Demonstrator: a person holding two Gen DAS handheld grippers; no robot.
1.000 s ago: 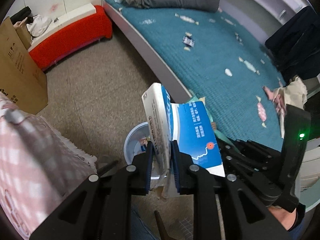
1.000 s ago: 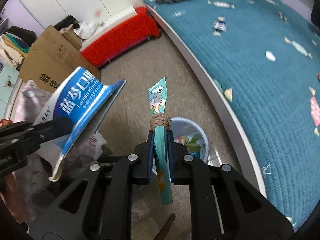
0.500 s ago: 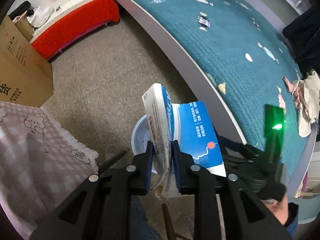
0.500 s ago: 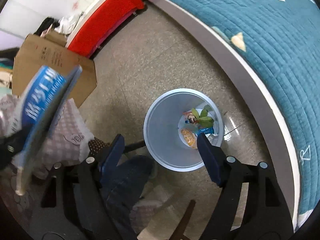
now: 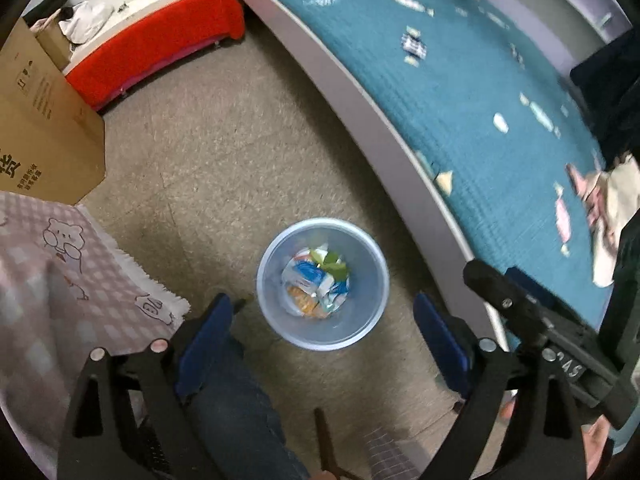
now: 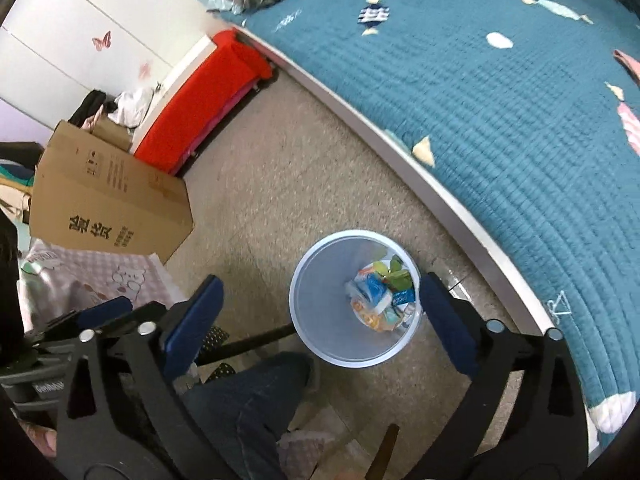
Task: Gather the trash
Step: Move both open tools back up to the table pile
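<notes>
Both the left gripper [image 5: 320, 336] and right gripper [image 6: 316, 320] hang over the bin [image 5: 362, 322], jaws spread and empty. Wrappers [image 5: 316, 284] lie inside. Next, probably reach toward 2 o'clock for scraps [image 6: 498, 40] on the bed [image 6: 520, 120].

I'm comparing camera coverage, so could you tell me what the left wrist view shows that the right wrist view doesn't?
Only the left wrist view shows the open left gripper from behind and a beige garment on the bed. Only the right wrist view shows the open right gripper from behind and the butterfly stickers on the wall. Both show the blue trash bin holding wrappers, the cardboard box and the red bench.
</notes>
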